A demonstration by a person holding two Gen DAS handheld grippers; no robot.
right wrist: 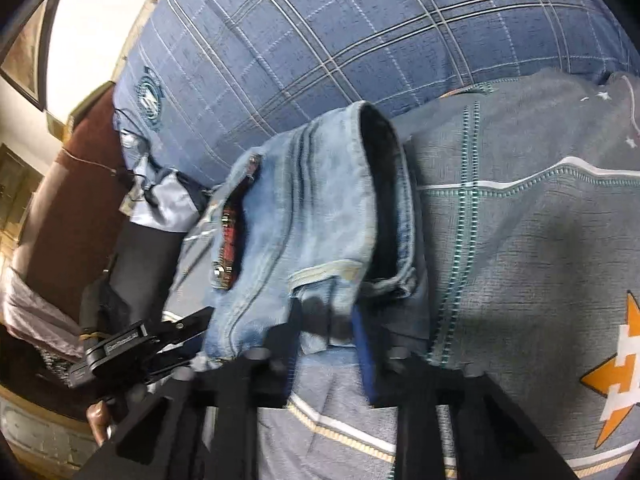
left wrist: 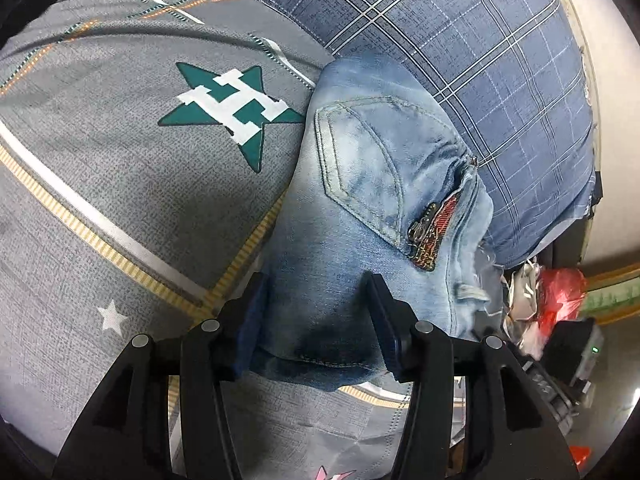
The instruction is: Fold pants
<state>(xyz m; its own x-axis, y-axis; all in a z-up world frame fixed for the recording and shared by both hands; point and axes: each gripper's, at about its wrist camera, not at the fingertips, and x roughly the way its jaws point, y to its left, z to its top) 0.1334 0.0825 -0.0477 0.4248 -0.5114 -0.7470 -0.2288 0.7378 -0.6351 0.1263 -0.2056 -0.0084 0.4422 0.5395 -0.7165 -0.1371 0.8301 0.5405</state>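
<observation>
I hold the jeans [left wrist: 360, 184] at their near edge with both grippers over a bed, the denim already doubled into a short, thick bundle. My left gripper [left wrist: 320, 316] straddles the near fold: its fingers stand apart on either side of the cloth, the denim bunched and shadowed between them, so I judge it is pinching that edge, though how firmly I cannot tell. My right gripper [right wrist: 326, 332] is blurred; its fingers flank the hem end of the jeans [right wrist: 304, 216], and whether they bite the cloth or only bracket it I cannot tell.

The bundle lies on the grey sheet [left wrist: 120, 168] printed with a green star [left wrist: 232, 112], its far end lying against the blue plaid pillow [left wrist: 460, 40]. It sits there, I judge, because the sheet gives a broad flat bed for pressing the fold down, and I grip the near edge so the layers stay stacked.

In the left view the long axis runs away from me, near fold toward the pillow, back pocket [left wrist: 360, 160] face up, zip trim [left wrist: 432, 228] along the right side. In the right view an open leg cuff [right wrist: 384, 184] gapes at the far right of the bundle
</observation>
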